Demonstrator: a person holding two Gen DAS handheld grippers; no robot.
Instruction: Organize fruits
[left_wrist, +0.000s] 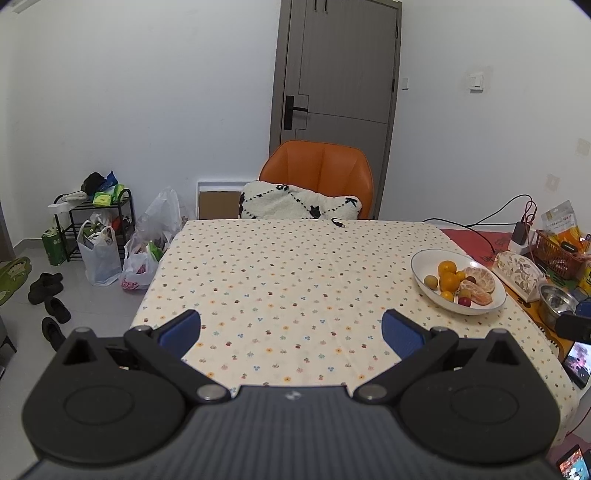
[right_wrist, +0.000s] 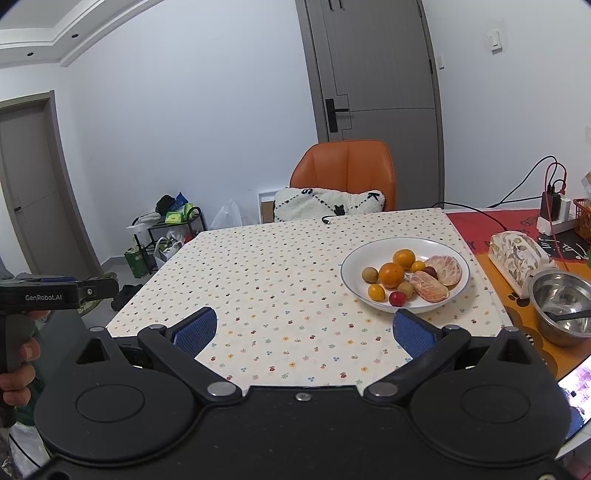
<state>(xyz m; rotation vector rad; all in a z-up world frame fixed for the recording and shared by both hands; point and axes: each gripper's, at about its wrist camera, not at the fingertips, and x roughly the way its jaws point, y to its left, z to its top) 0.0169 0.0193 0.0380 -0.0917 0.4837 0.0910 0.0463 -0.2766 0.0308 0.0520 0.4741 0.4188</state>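
A white plate (right_wrist: 354, 284) at the table's right side holds oranges (right_wrist: 391, 275), peeled citrus pieces (right_wrist: 445, 269), small brown and yellow fruits and a red one (right_wrist: 397, 298). The plate also shows in the left wrist view (left_wrist: 419, 273). My left gripper (left_wrist: 291, 328) is open and empty above the tablecloth, left of the plate. My right gripper (right_wrist: 304, 328) is open and empty, its right finger close to the plate's near rim. The left gripper's body also shows at the left edge of the right wrist view (right_wrist: 55, 291).
The table wears a dotted cloth (right_wrist: 277, 280). An orange chair (right_wrist: 347, 166) with a white cushion stands behind it. A steel bowl (right_wrist: 561, 306), a tissue box (right_wrist: 517, 254), a power strip with cables and a phone sit at the right. Bags and a rack stand on the floor at left.
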